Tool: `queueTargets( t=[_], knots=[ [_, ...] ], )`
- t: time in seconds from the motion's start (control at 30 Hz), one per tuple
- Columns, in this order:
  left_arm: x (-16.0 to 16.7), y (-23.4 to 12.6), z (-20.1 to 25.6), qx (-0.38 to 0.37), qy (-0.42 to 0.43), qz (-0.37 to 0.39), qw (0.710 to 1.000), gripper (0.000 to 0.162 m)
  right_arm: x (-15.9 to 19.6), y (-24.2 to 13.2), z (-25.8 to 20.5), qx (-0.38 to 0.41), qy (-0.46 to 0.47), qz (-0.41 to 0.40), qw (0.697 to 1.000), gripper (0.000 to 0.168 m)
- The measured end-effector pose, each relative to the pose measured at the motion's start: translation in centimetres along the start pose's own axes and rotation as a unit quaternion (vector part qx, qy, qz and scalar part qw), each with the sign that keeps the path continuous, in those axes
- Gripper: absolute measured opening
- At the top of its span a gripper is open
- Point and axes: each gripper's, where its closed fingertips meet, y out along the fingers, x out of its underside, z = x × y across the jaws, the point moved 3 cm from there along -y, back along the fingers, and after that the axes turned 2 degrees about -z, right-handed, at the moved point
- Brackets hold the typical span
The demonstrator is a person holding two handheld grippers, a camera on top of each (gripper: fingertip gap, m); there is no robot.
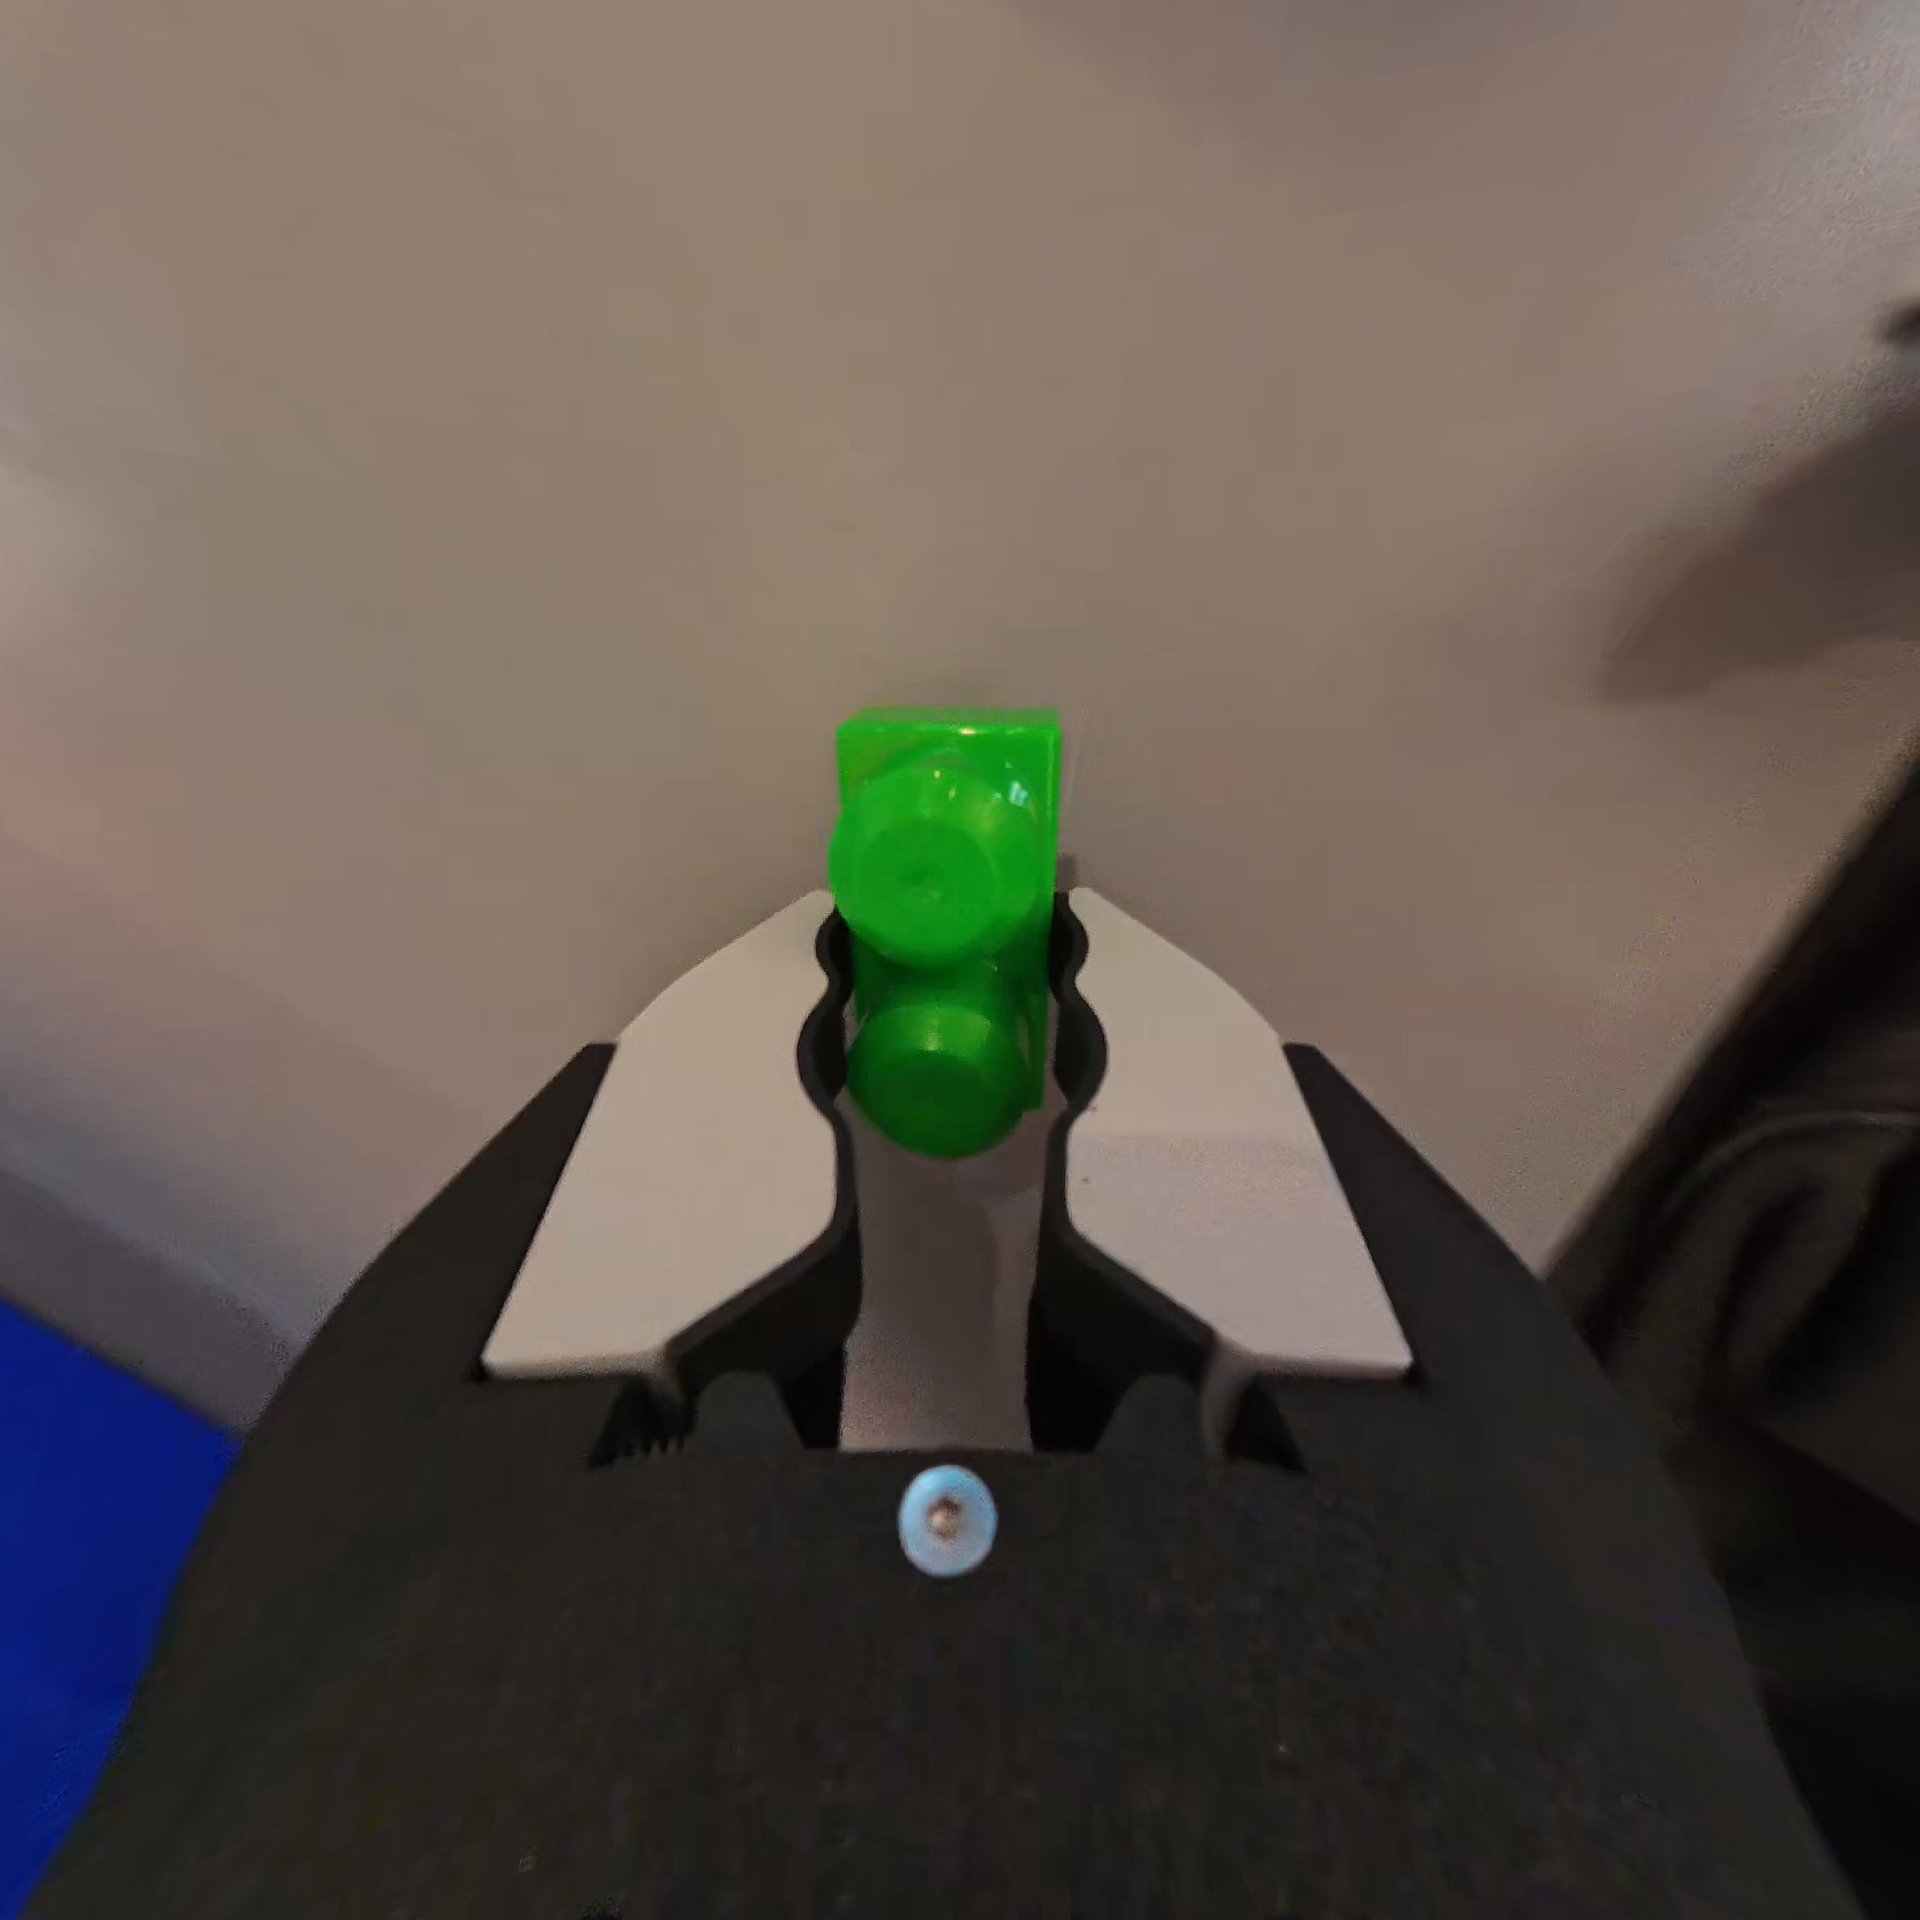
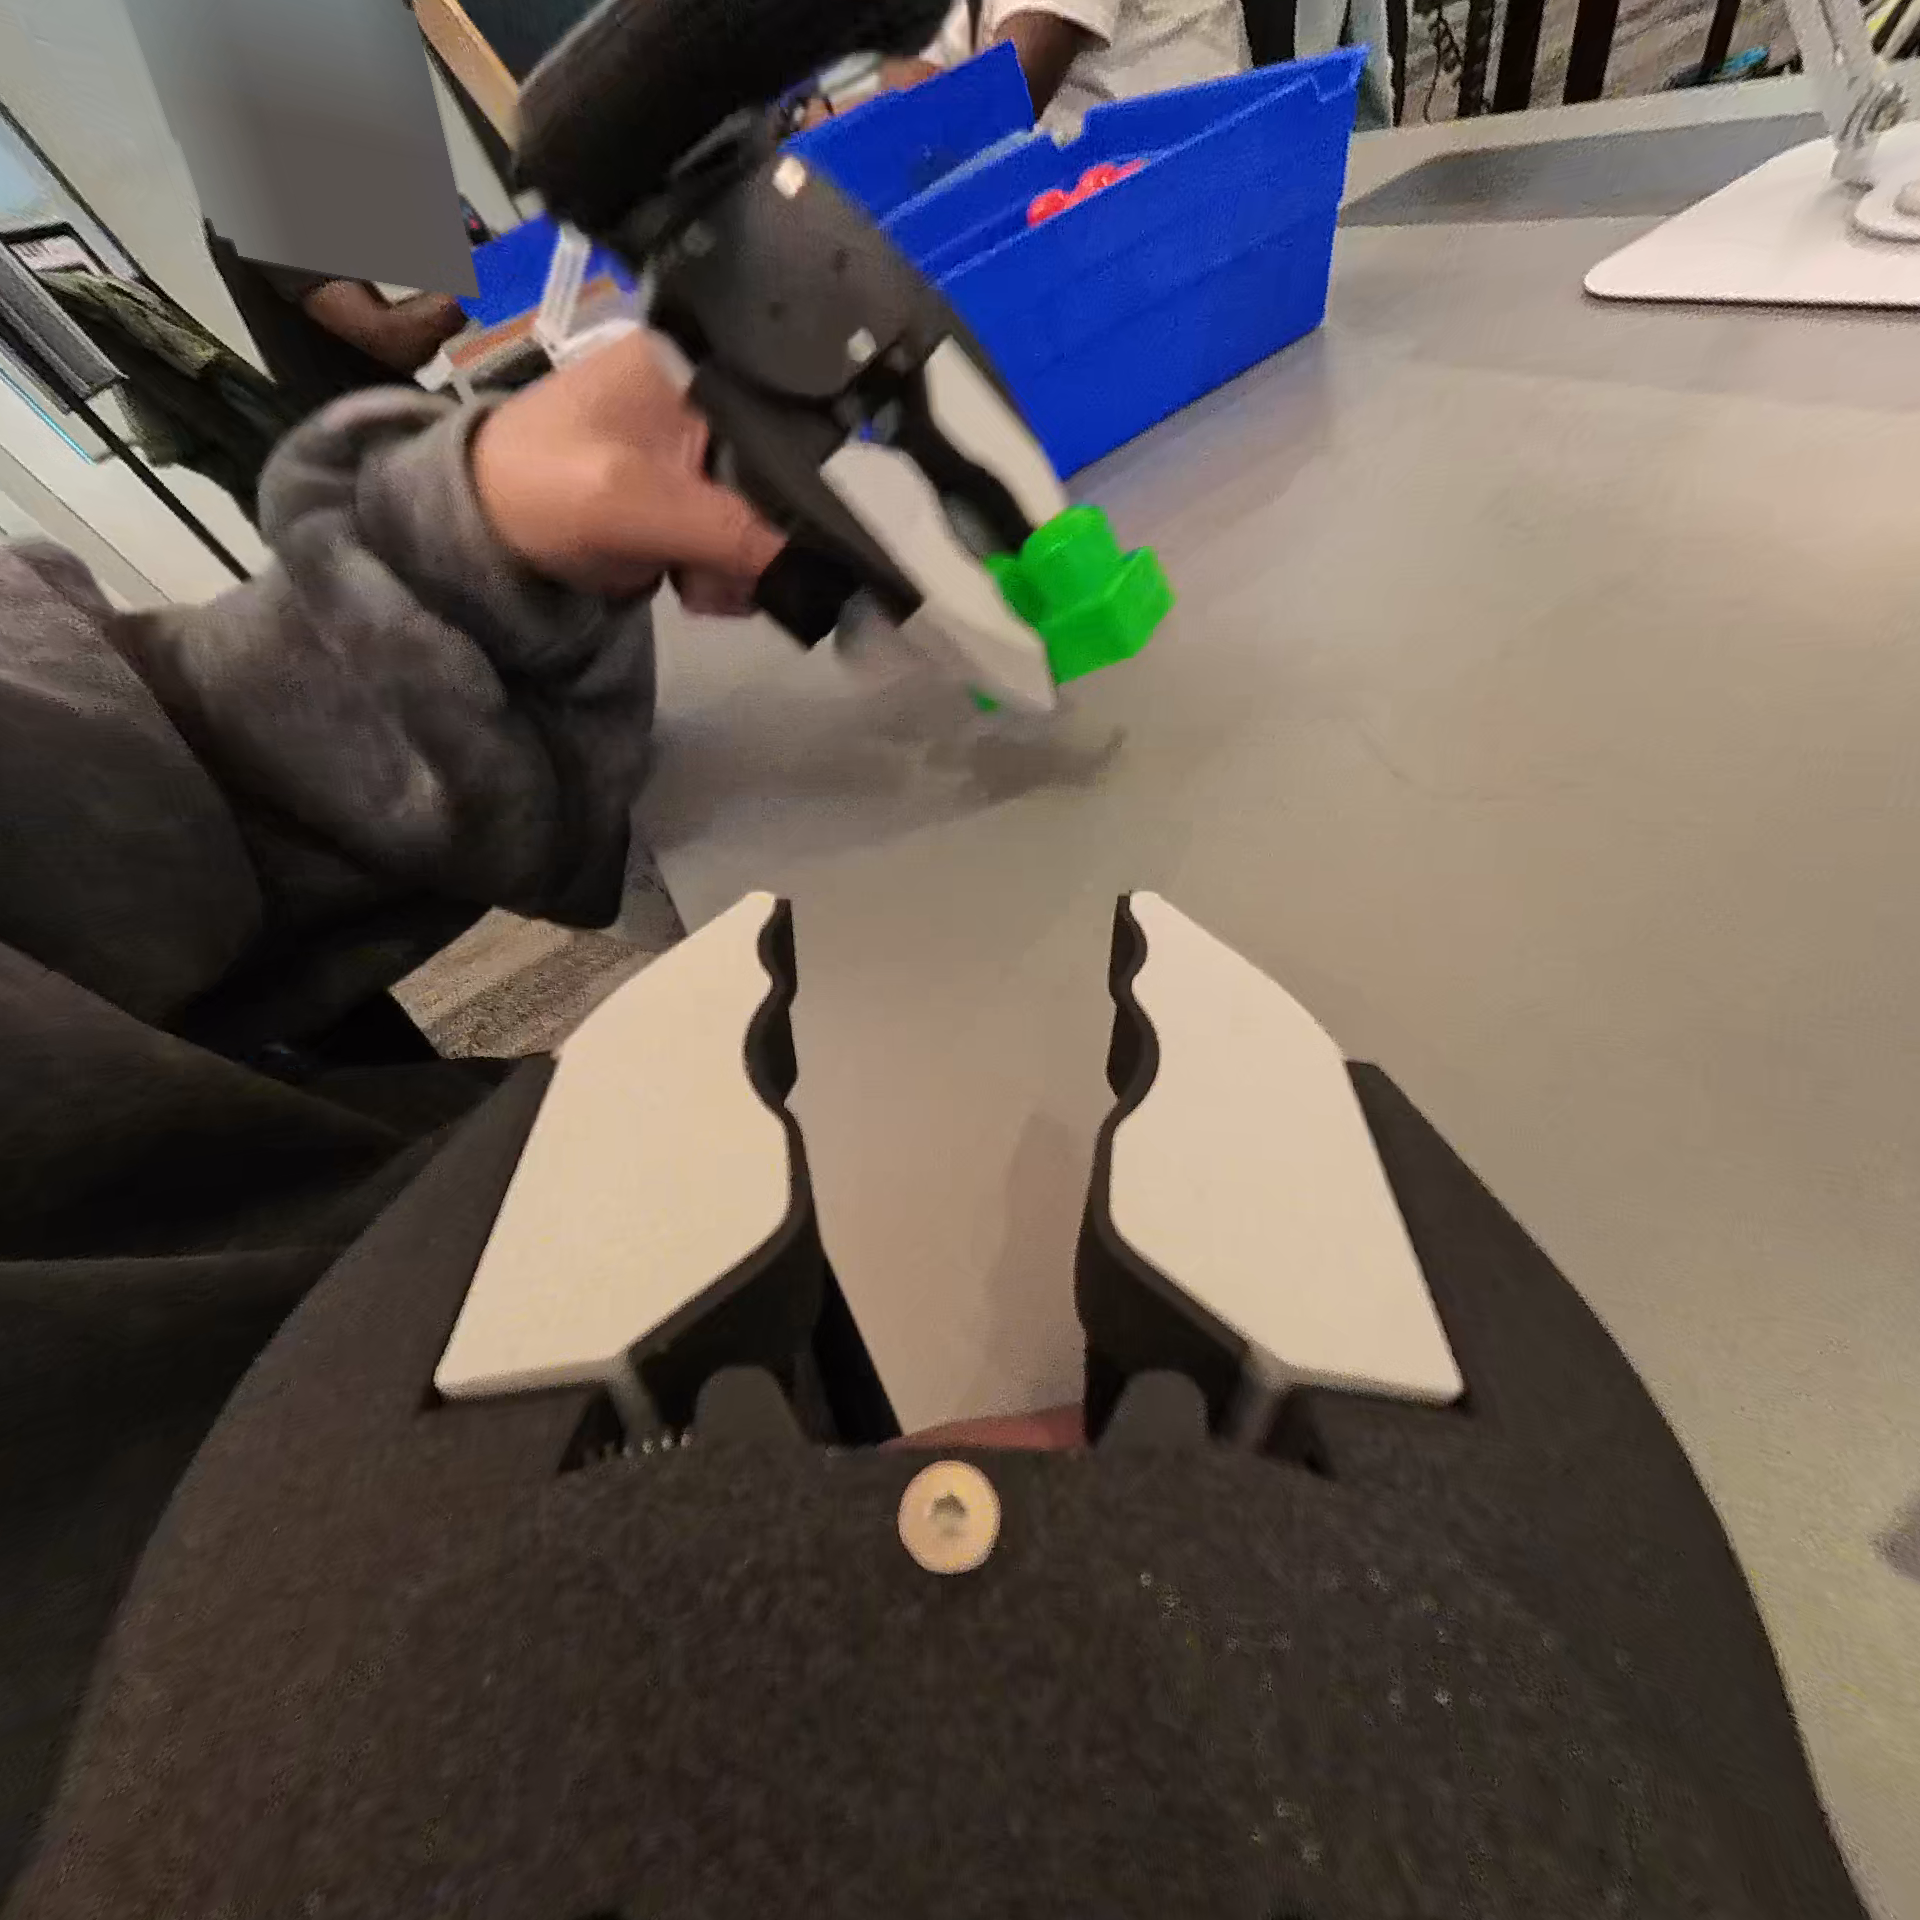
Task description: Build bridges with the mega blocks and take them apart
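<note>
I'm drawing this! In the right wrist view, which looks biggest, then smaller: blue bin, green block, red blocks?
1. Blue bin, biggest.
2. Green block, held by the left gripper.
3. Red blocks, smallest, but partly hidden in the farther bin, so they may only look smaller.

In the right wrist view, the block [image 2: 1091,603] sits left of centre, above the surface [image 2: 1507,779]. The bin [image 2: 1143,291] stands behind it at upper centre, with what seem to be more blocks [image 2: 1081,192] inside. A stand base [image 2: 1756,249] rests on the surface at upper right.

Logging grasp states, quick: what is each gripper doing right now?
Left gripper: closed on the green block, held just above the grey table.
Right gripper: open, holding nothing.
</note>
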Motion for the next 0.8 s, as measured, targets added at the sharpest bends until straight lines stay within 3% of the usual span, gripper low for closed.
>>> queueTargets(
  t=[0.2, 0.27, 0.63, 0.8],
  knots=[
    [-4.7, 3.7, -5.8, -0.051, 0.002, -0.114, 0.992, 0.036, 0.4, 0.2, 0.7, 0.0, 0.011, -0.008, 1.0, 0.055],
    [-5.6, 4.7, -5.8, -0.031, -0.003, -0.133, 0.991, 0.036, 0.6, 0.1, 0.8, -0.004, 0.016, -0.011, 1.0, 0.055],
    [-6.7, 6.1, -5.4, -0.035, 0.0, -0.15, 0.988, 0.036, 1.0, -0.2, 0.7, -0.001, 0.004, -0.026, 1.0, 0.055],
    [-6.4, 5.4, -5.4, -0.055, -0.004, -0.133, 0.99, 0.054, 1.1, 0.1, 0.7, -0.001, 0.009, -0.03, 1.0, 0.055]
  ],
)
